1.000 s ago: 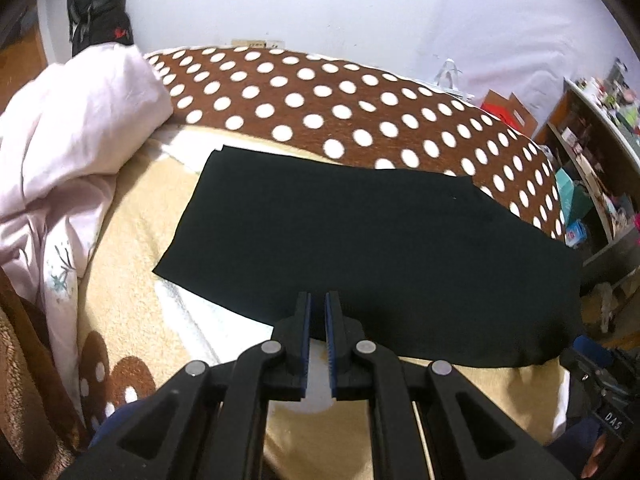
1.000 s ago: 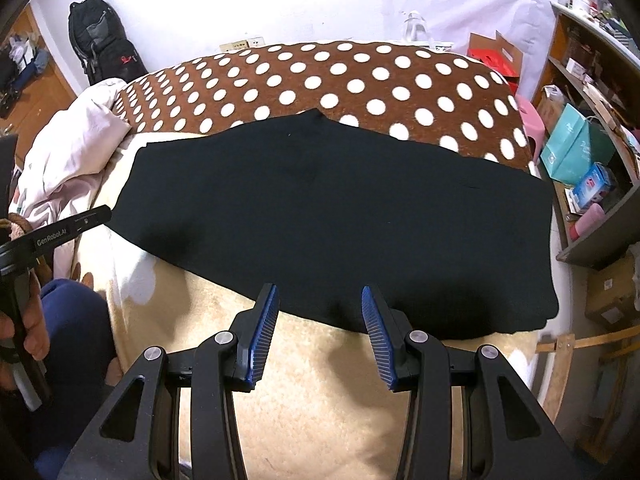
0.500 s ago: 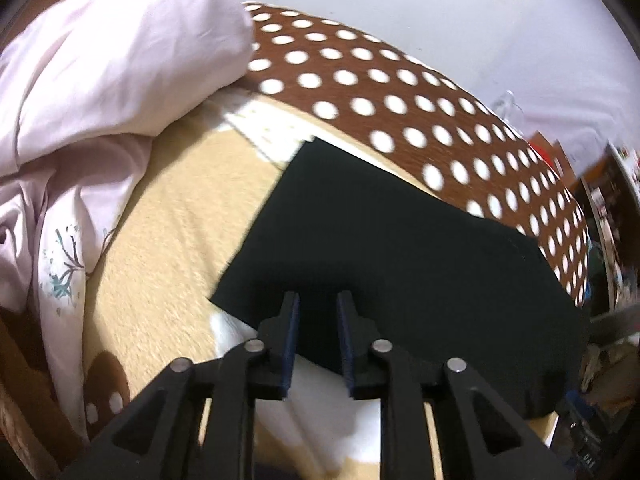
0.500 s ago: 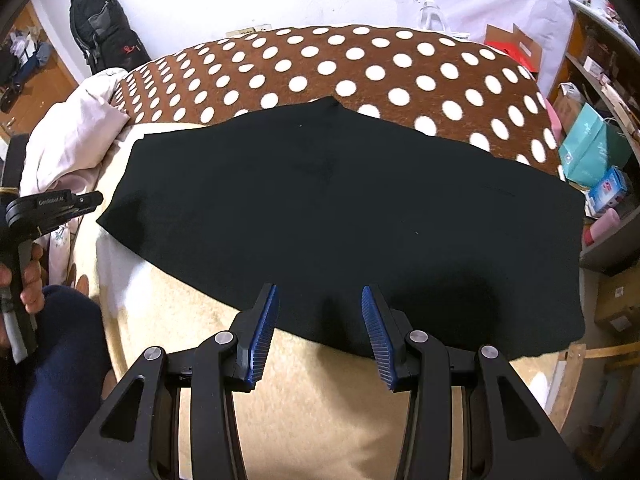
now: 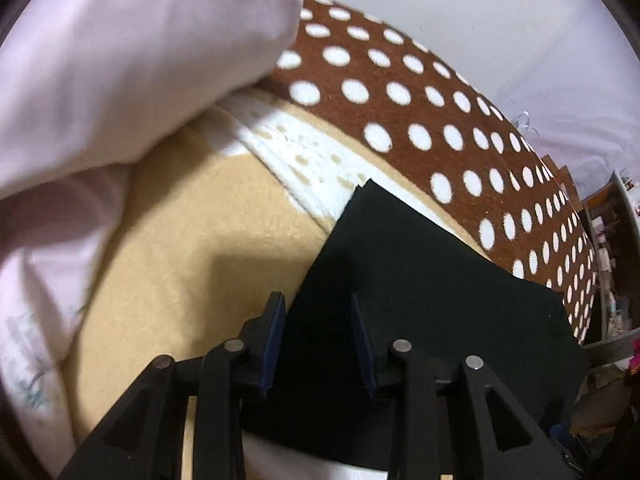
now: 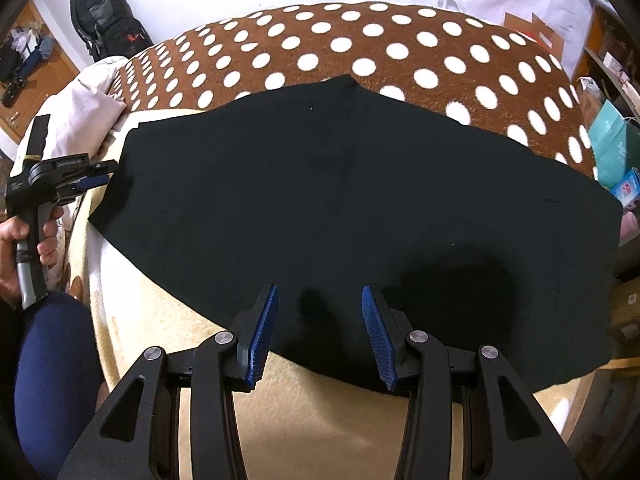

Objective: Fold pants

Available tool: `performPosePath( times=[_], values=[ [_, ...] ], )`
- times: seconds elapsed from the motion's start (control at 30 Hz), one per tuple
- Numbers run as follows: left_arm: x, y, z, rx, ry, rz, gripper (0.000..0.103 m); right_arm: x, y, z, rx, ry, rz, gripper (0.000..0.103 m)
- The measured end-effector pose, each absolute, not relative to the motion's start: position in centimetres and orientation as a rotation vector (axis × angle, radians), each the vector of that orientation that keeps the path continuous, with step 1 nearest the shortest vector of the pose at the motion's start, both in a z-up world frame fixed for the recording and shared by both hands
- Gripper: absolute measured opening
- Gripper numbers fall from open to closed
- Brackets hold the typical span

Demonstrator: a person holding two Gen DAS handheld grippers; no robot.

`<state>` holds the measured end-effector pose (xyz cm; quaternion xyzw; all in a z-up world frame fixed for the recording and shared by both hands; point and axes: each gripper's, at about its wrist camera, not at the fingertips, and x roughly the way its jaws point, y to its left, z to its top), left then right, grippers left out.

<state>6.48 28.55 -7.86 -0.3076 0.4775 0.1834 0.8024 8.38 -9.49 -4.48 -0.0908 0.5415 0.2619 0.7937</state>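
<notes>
A: Pants (image 6: 360, 208) lie flat and black across the middle of the right-wrist frame, on the bed (image 6: 320, 420), far edge over the brown polka-dot blanket (image 6: 360, 52), near edge on the tan blanket. They look already doubled lengthwise; judged step: set both tools on the near edge for the next fold.

B: Tool states?

A: Your left tool (image 5: 318, 344) has just been opening; its jaws stand spread over the left end of the pants, lower centre of its frame. One finger sits over tan blanket, the other over black cloth, nothing pinched. Your right tool (image 6: 318, 336) is spread too, above the near hem at lower centre, gripping nothing.

B: Next move?

A: Judgement only: lower each tool until one finger slips under the hem, then close. Take every layer, or the stack will shear as you lift.

B: Edges and room?

A: The left corner sits near the pink duvet (image 5: 120, 80), which crowds the upper left of the left-wrist frame, so little slack there. At the right end the pants reach close to the bed's edge; shelving (image 6: 612, 92) with clutter stands beyond. Far side over the dots is open.
</notes>
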Motion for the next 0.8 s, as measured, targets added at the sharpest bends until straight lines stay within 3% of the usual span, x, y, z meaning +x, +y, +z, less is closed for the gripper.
performPosePath(
  times=[0.07,0.13,0.17,0.33,0.57,0.7,0.8],
  values=[
    [6.7,28.9,-8.6,-0.683,1.03,0.377,0.041,8.7,-9.4,-4.7,-0.196,1.167,0.565,0.045],
    [6.7,28.6,-8.6,-0.681,1.015,0.344,0.055,9.0,-9.4,-4.9,-0.192,1.171,0.565,0.045],
    [6.8,28.3,-8.6,-0.678,1.009,0.321,0.057,9.1,-9.3,-5.0,-0.189,1.172,0.565,0.045],
    [6.8,27.5,-8.1,-0.681,0.978,0.241,0.057,9.4,-9.2,-5.3,-0.181,1.179,0.568,0.045],
    [7.8,26.7,-9.0,-0.609,1.036,0.286,0.038,9.3,-9.3,-5.6,-0.177,1.187,0.565,0.045],
    [7.9,26.4,-8.8,-0.578,1.049,0.267,0.013,9.3,-9.5,-5.5,-0.17,1.186,0.554,0.045],
    [8.5,25.6,-8.6,-0.532,1.057,0.274,0.011,9.3,-9.7,-5.2,-0.164,1.181,0.547,0.045]
  ],
)
